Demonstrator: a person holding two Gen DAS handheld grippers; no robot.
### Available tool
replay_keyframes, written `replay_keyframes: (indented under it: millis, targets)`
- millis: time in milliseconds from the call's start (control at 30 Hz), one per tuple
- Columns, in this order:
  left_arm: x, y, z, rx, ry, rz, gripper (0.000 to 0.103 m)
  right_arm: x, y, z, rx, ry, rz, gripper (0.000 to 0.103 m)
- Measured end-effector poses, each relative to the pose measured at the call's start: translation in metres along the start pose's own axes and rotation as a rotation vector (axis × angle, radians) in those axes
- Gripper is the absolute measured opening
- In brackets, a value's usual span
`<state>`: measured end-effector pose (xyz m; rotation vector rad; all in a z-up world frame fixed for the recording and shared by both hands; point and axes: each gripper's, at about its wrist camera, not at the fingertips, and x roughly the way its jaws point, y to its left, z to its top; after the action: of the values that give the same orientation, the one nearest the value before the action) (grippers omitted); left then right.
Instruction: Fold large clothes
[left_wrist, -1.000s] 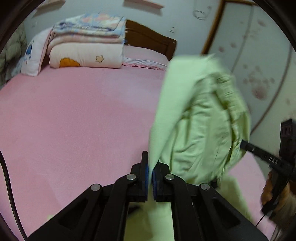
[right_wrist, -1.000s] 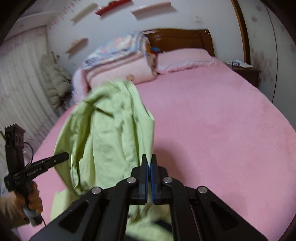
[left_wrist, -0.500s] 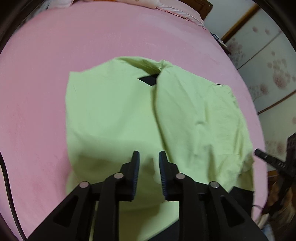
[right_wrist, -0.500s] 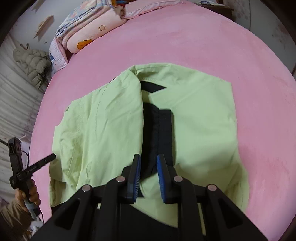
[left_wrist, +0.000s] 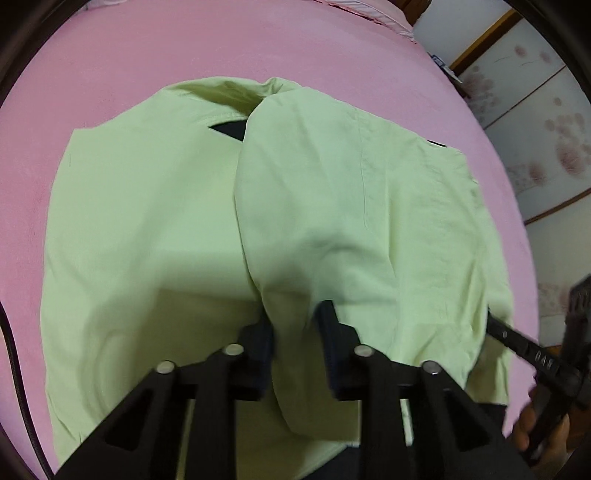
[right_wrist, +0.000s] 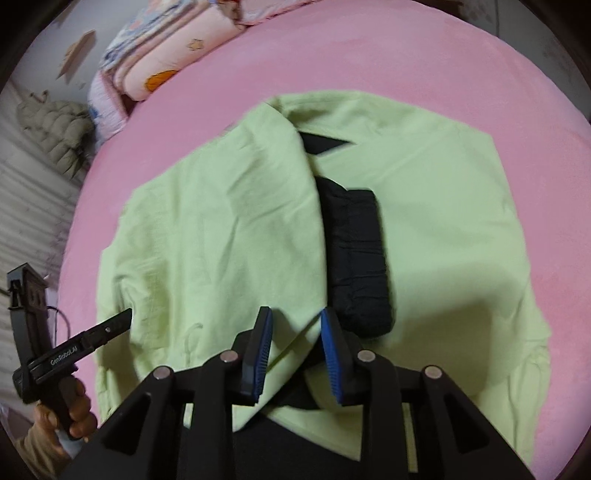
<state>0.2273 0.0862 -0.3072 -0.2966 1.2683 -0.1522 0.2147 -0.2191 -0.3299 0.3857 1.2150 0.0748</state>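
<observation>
A light green garment (left_wrist: 155, 229) lies spread on the pink bed (left_wrist: 258, 44), its two front halves laid toward the middle, with a dark lining showing at the collar opening at its far end. In the right wrist view a black padded strip (right_wrist: 356, 258) runs down the garment's centre line between the two green panels.

The left hand-held gripper (left_wrist: 293, 328) points steeply down at the garment's near hem. Its jaws stand a little apart, and a raised ridge of green cloth, the inner edge of one front panel, passes between them. Whether the pads press that fold I cannot tell; there seems to be a gap on each side.

The right hand-held gripper (right_wrist: 295, 339) also tilts down over the near hem, just beside the lower end of the black strip. Its blue-padded jaws show apart in the frame and are closing. The green panel's edge lies between and under them, not yet pinched.

Each gripper shows in the other's view at the garment's outer edge, held by a person's hand (right_wrist: 59, 417).

Beyond the garment, at the head of the bed, sits a stack of folded quilts (right_wrist: 162, 55).
</observation>
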Motion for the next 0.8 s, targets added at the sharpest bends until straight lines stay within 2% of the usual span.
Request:
replay_keyframes:
  millis: [100,167,233,333,400,500,633,700,800]
  targets:
    - [0.008,-0.002,0.001,0.016,-0.024,0.078,0.018,0.009,0.000,-0.012,-0.018,0.019,-0.061,0.002]
    - [0.012,-0.003,0.000,0.021,-0.019,0.097,0.018,0.022,0.000,-0.025,-0.036,0.068,-0.101,0.000]
    - [0.007,-0.005,0.000,0.028,-0.022,0.106,0.019,0.017,0.001,-0.031,-0.043,0.059,-0.105,0.000]
    - [-0.009,-0.010,0.000,0.029,-0.023,0.139,0.037,-0.004,0.005,-0.032,-0.038,0.020,-0.109,0.003]
    - [-0.030,-0.014,-0.005,0.020,-0.060,0.150,0.042,-0.023,0.011,-0.031,-0.051,-0.032,-0.095,0.003]
    - [-0.059,-0.024,-0.011,0.016,-0.126,0.133,0.044,-0.048,0.029,-0.028,-0.103,-0.107,-0.053,0.003]
    - [-0.078,-0.043,-0.020,-0.012,-0.189,0.053,0.045,-0.060,0.063,-0.019,-0.187,-0.157,0.013,0.003]
    - [-0.072,-0.048,-0.021,-0.021,-0.178,0.023,0.045,-0.055,0.076,-0.011,-0.221,-0.165,0.036,0.003]
    - [-0.037,-0.063,-0.028,-0.029,-0.123,0.028,0.045,-0.032,0.091,-0.004,-0.252,-0.152,0.034,0.003]
